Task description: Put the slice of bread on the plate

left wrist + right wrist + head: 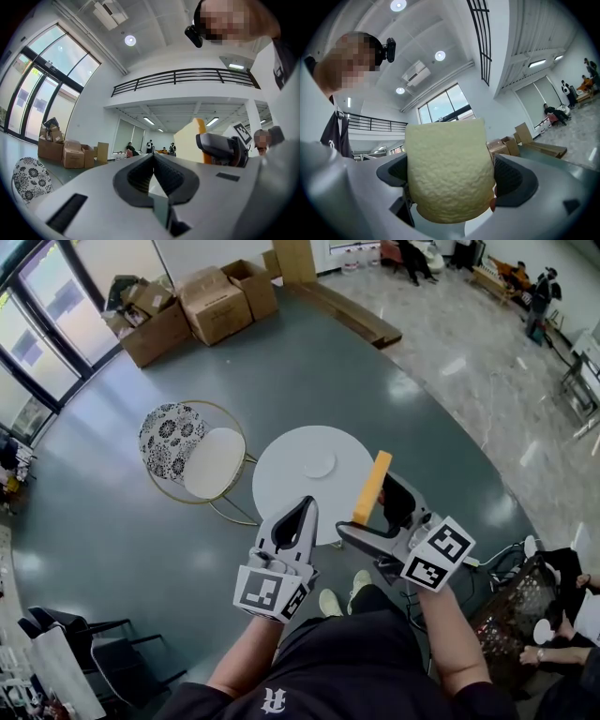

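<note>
Bread (372,487) stood upright, gripped in the right tongs (377,512) by the table's (277,479) near-right rim; the plate (319,463) lay ahead and left of it. Left tongs (304,509) were clenched on nothing.

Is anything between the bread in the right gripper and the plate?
Nothing visible: the right gripper holds the slice of bread at the table's edge, the plate is bare, the left gripper off to the side.
</note>
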### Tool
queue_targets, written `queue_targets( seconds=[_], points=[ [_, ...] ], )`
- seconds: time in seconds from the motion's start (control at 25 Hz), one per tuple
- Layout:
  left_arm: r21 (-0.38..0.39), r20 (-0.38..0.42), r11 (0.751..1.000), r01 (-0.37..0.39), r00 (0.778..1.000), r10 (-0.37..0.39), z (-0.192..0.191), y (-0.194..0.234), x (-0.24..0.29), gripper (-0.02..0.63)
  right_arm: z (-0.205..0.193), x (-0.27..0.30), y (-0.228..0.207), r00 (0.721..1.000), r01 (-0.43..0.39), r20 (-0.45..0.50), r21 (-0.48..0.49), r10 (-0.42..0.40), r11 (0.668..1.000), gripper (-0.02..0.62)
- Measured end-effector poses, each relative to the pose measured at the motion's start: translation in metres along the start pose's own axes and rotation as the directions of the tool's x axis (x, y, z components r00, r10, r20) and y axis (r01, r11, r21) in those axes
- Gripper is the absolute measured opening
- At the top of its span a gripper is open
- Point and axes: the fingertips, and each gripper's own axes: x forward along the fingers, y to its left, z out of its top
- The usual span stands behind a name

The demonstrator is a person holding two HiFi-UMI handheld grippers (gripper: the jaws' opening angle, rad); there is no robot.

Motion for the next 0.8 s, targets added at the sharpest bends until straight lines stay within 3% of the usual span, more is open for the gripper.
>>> queue_targets(
  seconds=[0.44,0.8],
  points=[
    [-0.005,-0.007,0.997,-0.083,0.997,0.083,-0.005,0.041,0.035,0.005,0.001,0.042,-0.046,0.998,-0.049,-0.035,0.043,0.051,0.998,0.541],
    [-0.001,-0.004,0.984,-0.177,0.984,0.177,-0.015,0.077,0.096,0.005,-0.009,0.08,-0.119,0.987,-0.112,-0.105,0.093,0.122,0.989,0.541]
  ],
)
